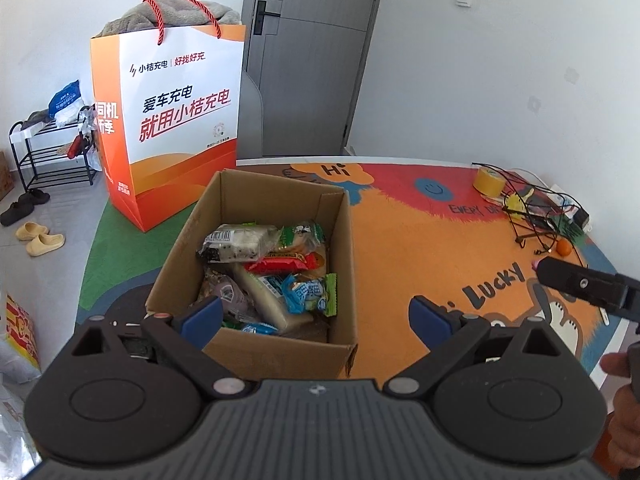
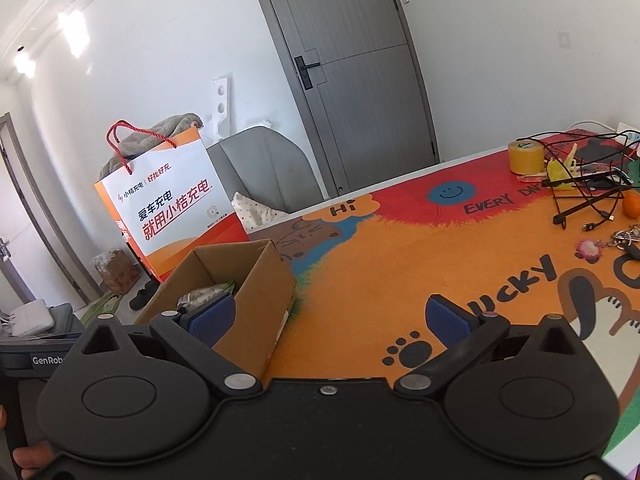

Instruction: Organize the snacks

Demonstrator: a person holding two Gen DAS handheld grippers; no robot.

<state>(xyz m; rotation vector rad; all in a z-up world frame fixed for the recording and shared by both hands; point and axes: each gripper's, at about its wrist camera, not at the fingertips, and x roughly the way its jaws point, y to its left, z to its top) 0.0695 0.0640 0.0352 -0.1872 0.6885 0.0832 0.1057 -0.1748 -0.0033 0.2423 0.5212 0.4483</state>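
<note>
— Both tongs stand wide apart with nothing between the blue pads: the left gripper (image 1: 316,314) and the right gripper (image 2: 332,318) alike.

— Where are the snacks?

— In the cardboard box (image 1: 176,256), open at the top, which sits on the colourful mat (image 1: 420,248) near its left edge. The snacks (image 1: 272,268) lie heaped in crinkly wrappers: a clear pack with black and white print at the back, a red bar across the middle, a pale long packet below it, and a blue and green one to the right.

— And how are the hands placed?

— The left gripper tilts down over the near edge of the box, its left pad in front of the near wall. The right gripper sits lower and flatter, to the right of the box (image 2: 256,300), looking across the mat (image 2: 380,272). From the left view one of its black fingers shows at the right edge, with part of a hand (image 1: 624,400) below it.

— Anything behind?

— A tall orange and white paper bag (image 1: 172,120) with red rope handles stands just behind the box, grey cloth poking out. A yellow tape roll (image 2: 526,157) and tangled cables lie far right.
</note>
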